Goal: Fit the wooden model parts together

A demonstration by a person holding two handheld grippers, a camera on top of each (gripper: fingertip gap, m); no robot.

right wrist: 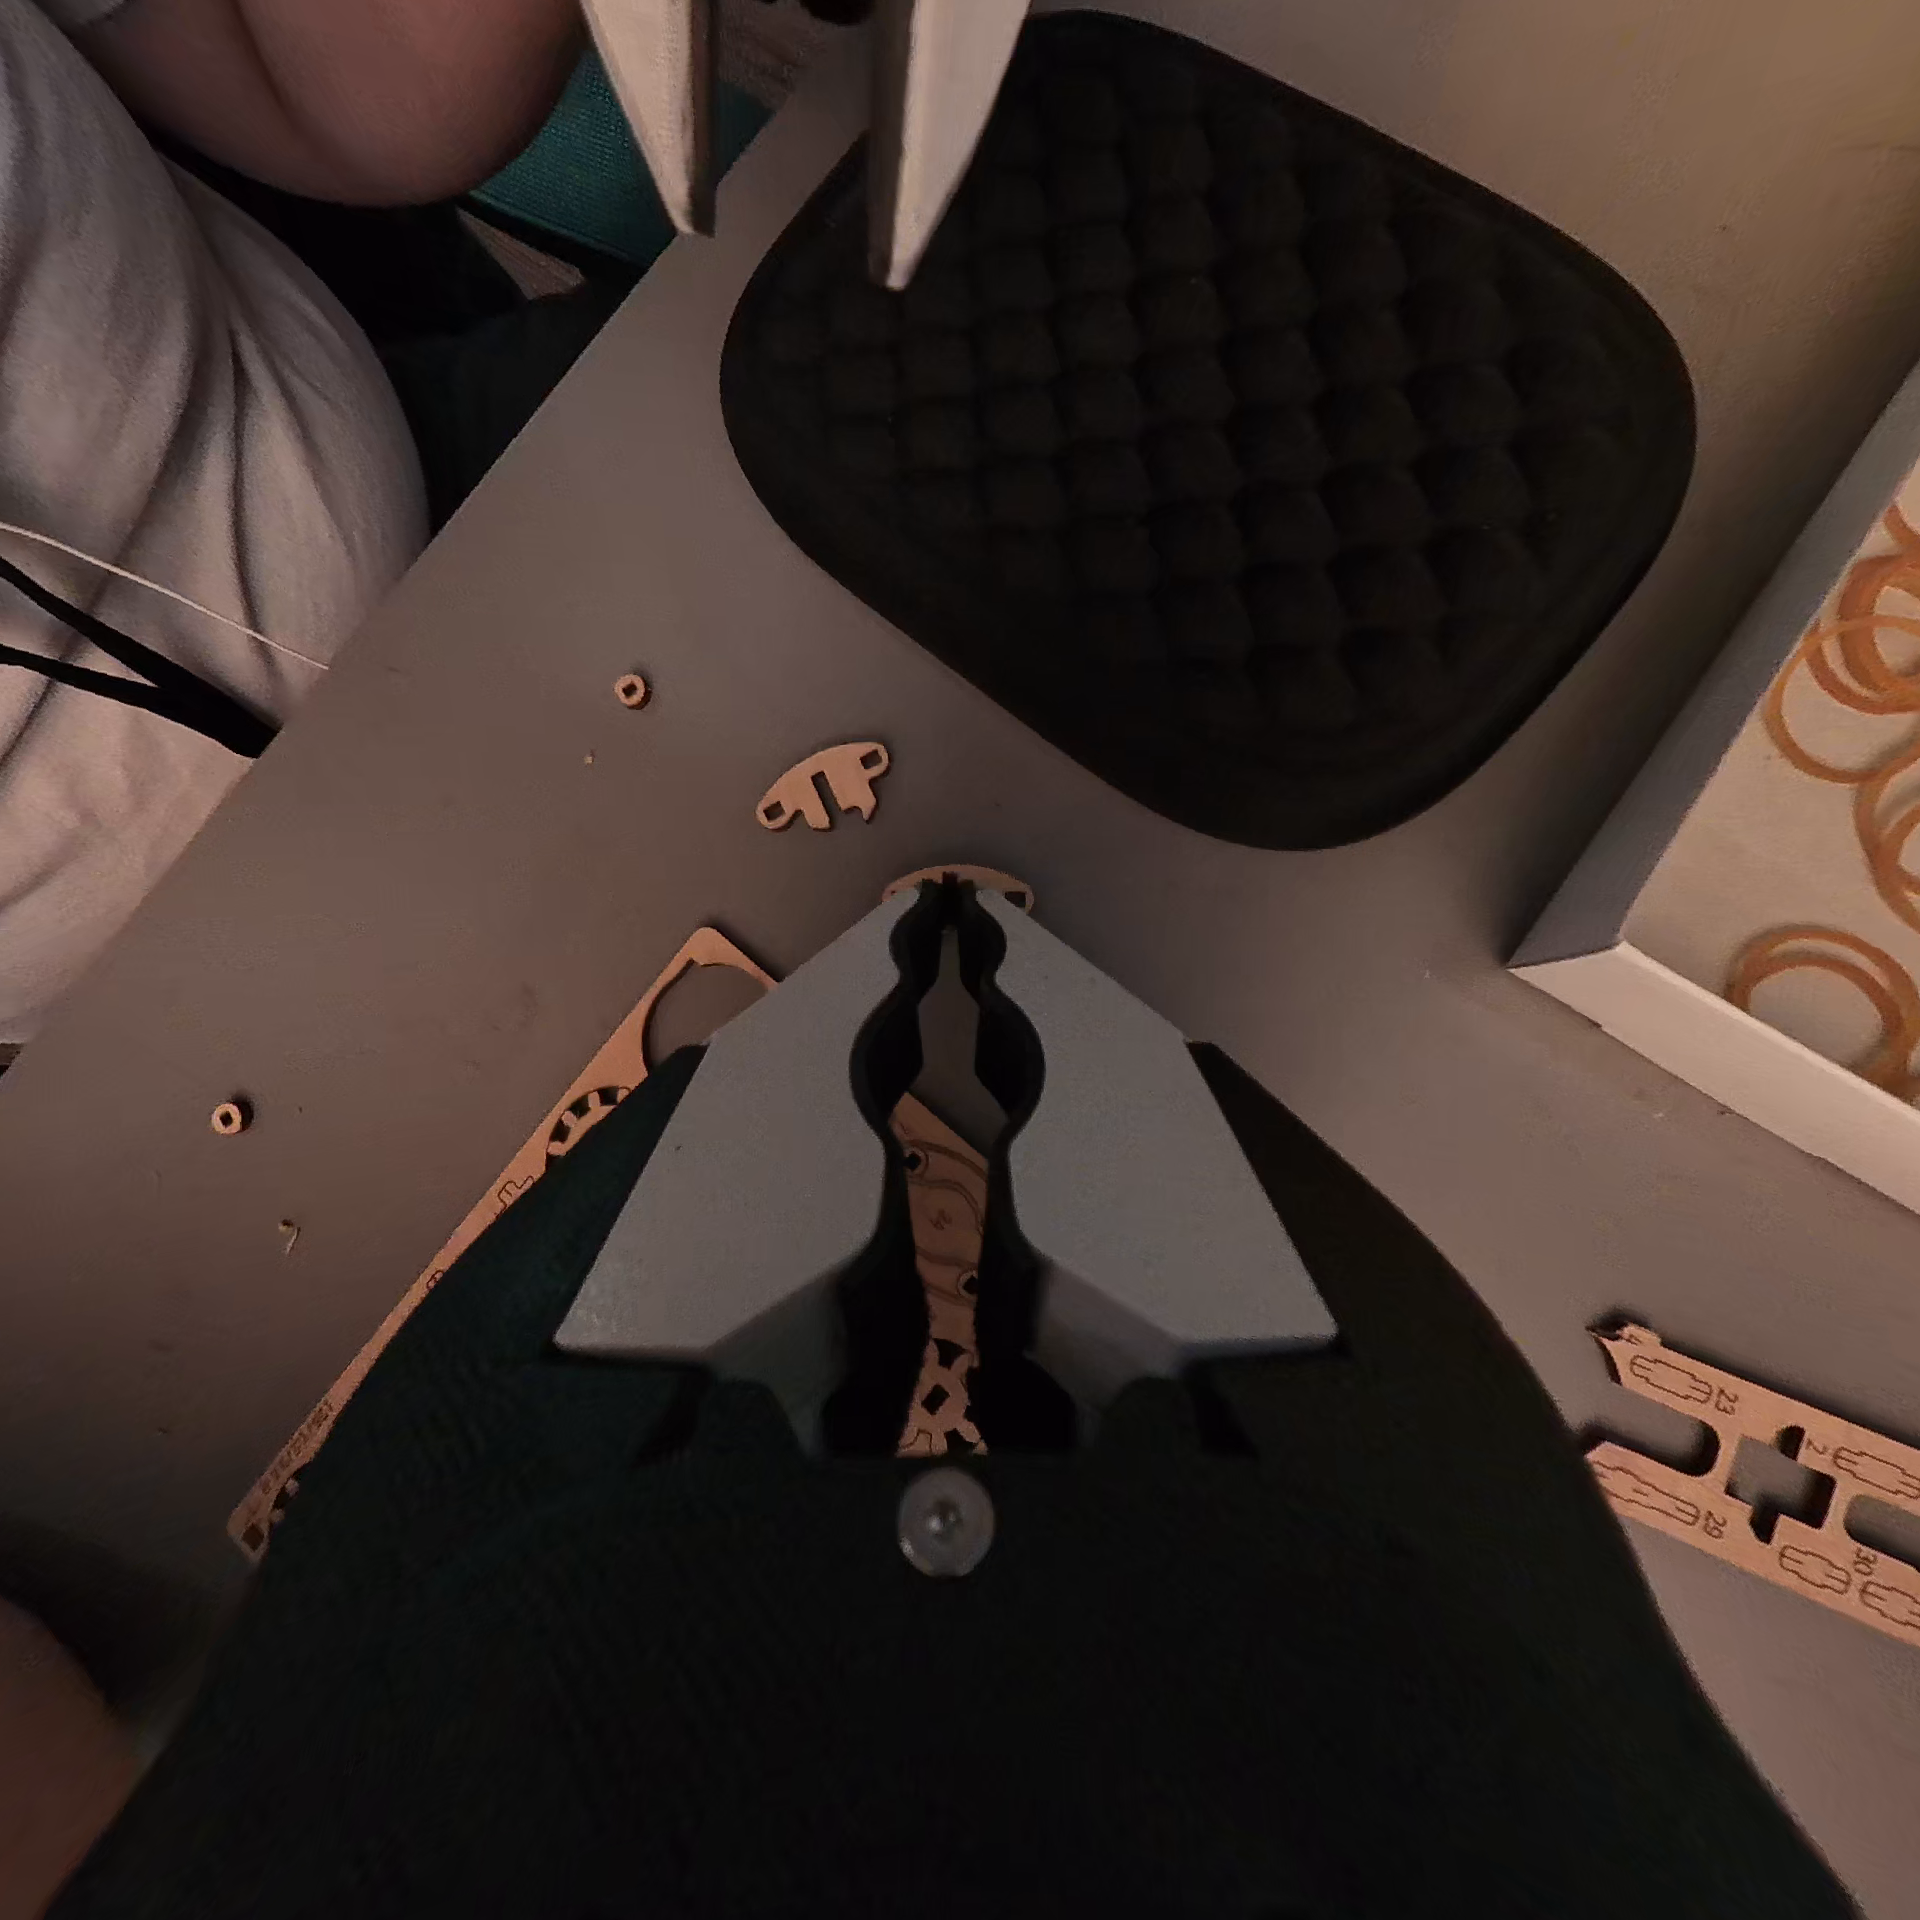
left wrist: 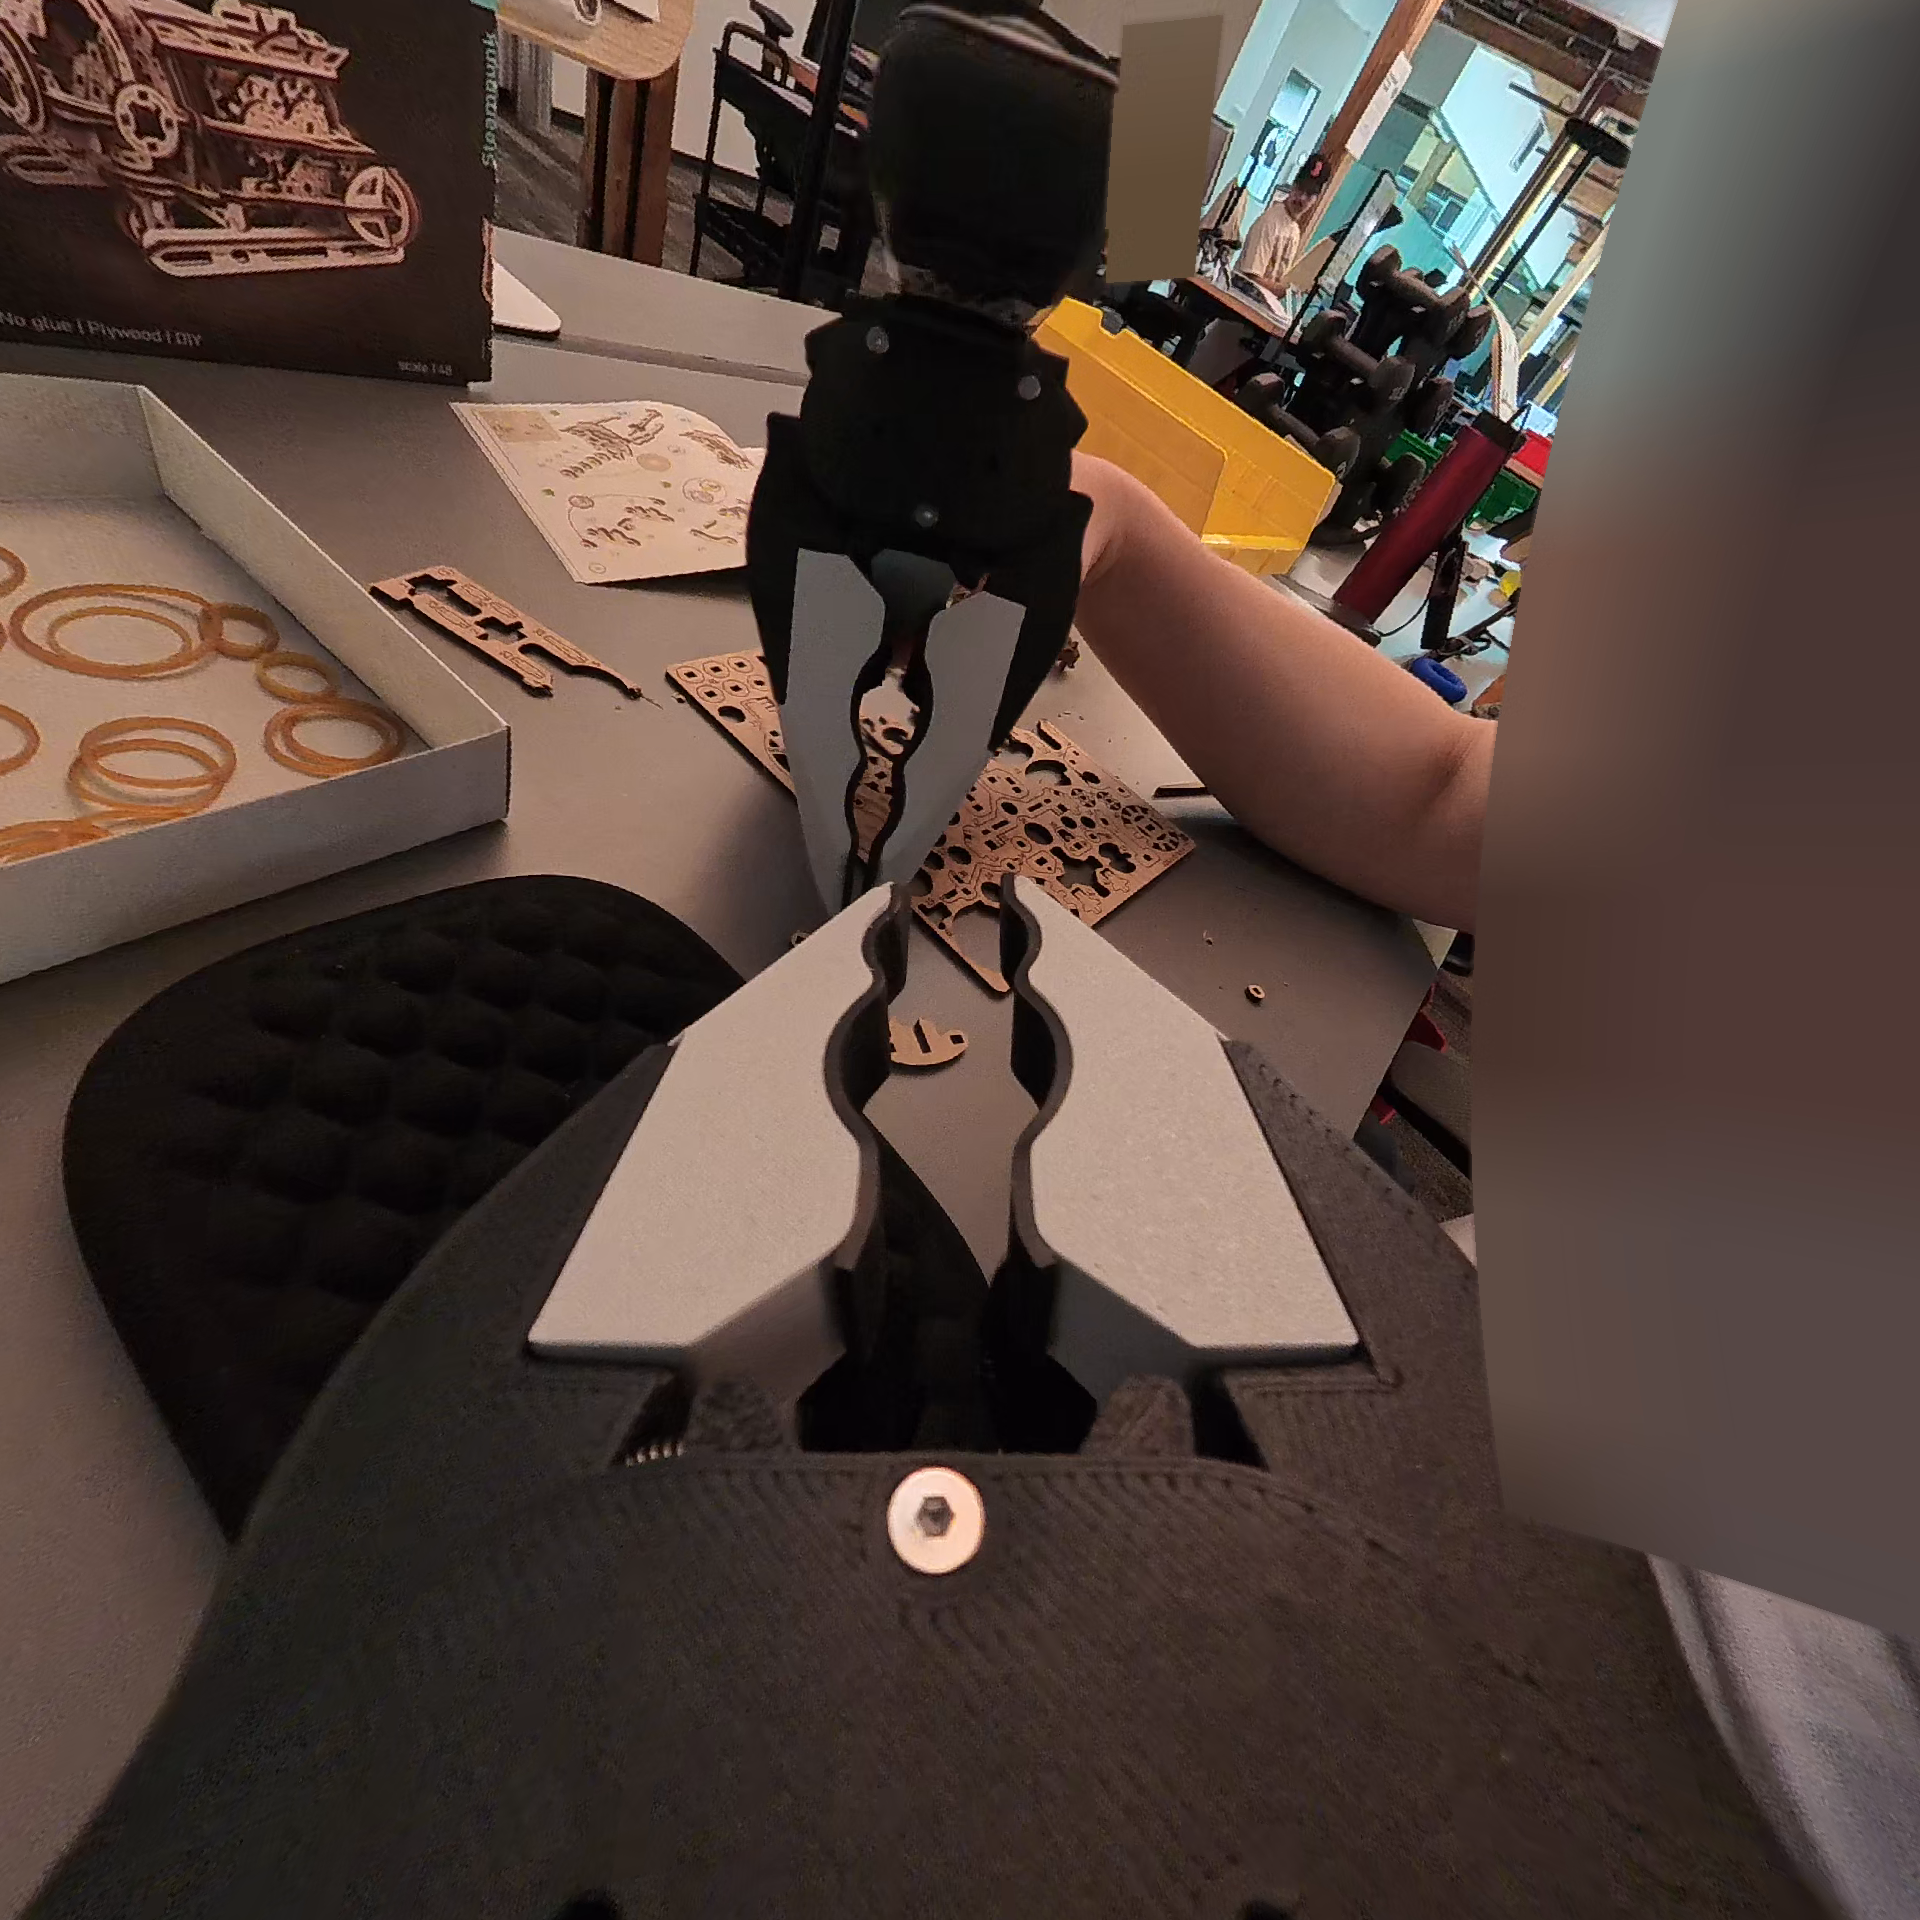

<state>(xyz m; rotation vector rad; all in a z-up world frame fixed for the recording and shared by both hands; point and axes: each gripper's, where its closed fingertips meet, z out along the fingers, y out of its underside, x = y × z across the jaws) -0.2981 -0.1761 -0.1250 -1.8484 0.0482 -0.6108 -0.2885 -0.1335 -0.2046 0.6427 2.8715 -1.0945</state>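
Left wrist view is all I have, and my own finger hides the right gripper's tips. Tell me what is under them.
Observer: The right gripper has its tips together over a small rounded wooden piece on the table. Whether it pinches the piece, I cannot tell.
Operator: Now say whether the notched piece I glimpse between my fingers touches it.
Observer: No. The notched piece lies flat and apart from it, nearer the table's edge.
Operator: Report where my gripper shows from there.
Observer: The left gripper comes in at the top, one finger in front of the black pad's corner.
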